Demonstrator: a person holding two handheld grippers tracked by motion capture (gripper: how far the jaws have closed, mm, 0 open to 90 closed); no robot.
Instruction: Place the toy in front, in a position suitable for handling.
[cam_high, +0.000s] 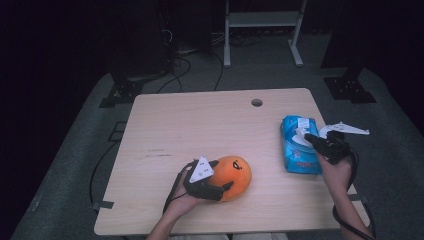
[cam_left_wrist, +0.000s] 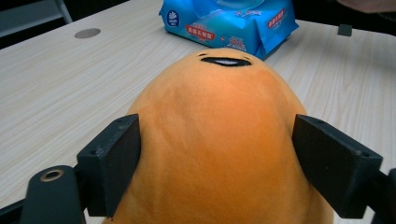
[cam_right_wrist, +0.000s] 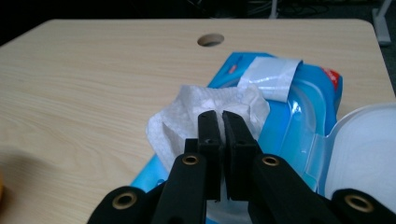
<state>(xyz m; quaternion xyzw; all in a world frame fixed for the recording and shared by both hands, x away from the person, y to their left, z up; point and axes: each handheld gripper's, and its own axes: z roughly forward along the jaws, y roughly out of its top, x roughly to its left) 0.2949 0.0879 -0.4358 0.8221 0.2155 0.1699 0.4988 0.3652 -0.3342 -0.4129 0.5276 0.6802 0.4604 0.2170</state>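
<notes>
Our right gripper (cam_right_wrist: 219, 116) pinches a white wet wipe (cam_right_wrist: 205, 112) poking from the blue plastic wipes pack (cam_high: 299, 145) at the table's right. Our left gripper (cam_left_wrist: 217, 158) straddles the orange plush egg (cam_left_wrist: 219, 140) near the front edge, jaws wide, barely touching.

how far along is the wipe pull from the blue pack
Done: the blue wipes pack has its lid flipped open. In hand: the right gripper is shut on the white wipe sticking out; the left gripper brackets the orange plush. Left: drawing the wipe free.
</notes>
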